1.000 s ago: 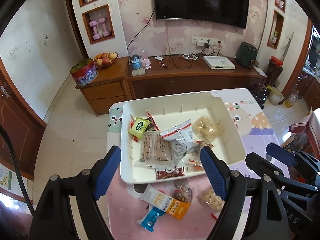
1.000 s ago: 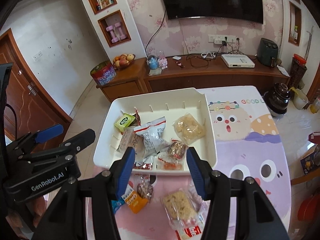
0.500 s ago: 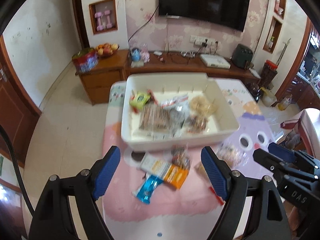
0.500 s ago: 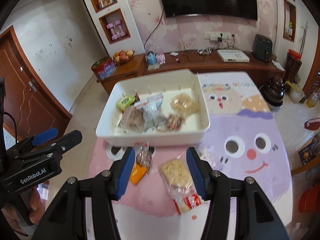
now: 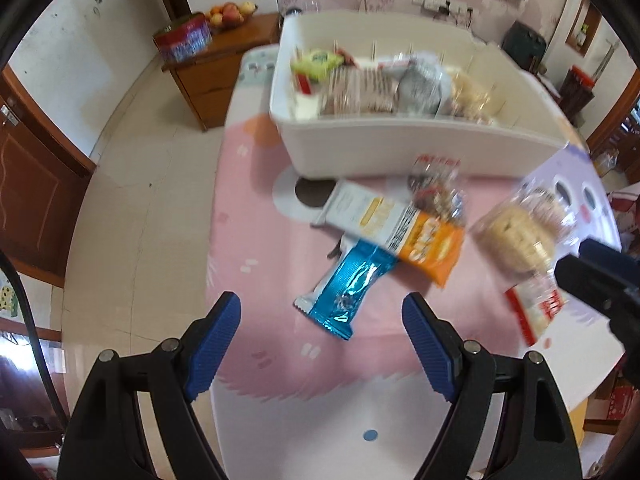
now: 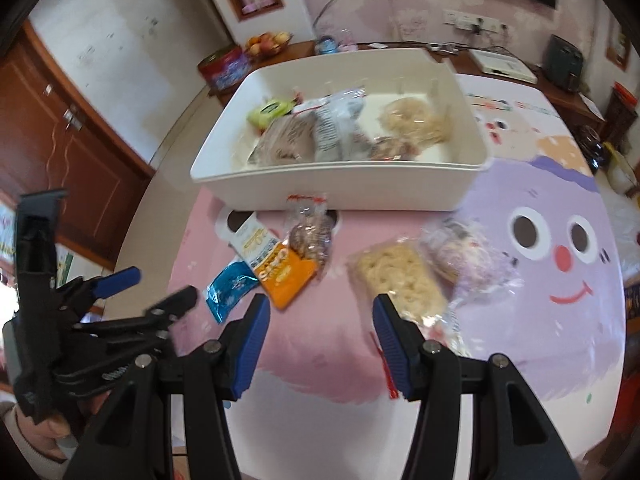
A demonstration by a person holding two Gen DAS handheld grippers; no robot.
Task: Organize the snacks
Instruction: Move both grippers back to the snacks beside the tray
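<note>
A white bin (image 5: 400, 148) (image 6: 400, 188) holds several snack packs at the table's far side. In front of it lie a blue wrapper (image 5: 348, 284) (image 6: 230, 284), a white-and-orange pack (image 5: 400, 228) (image 6: 276, 264), a clear bag of dark snacks (image 5: 438, 192) (image 6: 310, 236), a pale cracker pack (image 5: 520, 240) (image 6: 400, 280) and a crinkled clear bag (image 6: 464, 256). My left gripper (image 5: 322, 344) is open and empty, just short of the blue wrapper. My right gripper (image 6: 318, 336) is open and empty, between the orange pack and the cracker pack.
The table has a pink and purple cartoon cloth (image 6: 560, 240). Its left edge (image 5: 214, 240) drops to a tiled floor. A wooden cabinet (image 5: 216, 68) with a fruit bowl and a red tin stands behind the table.
Both grippers have dropped lower and pulled back from above the bin to the loose packs on the cloth. The views are blurred by motion. Both stay open.
</note>
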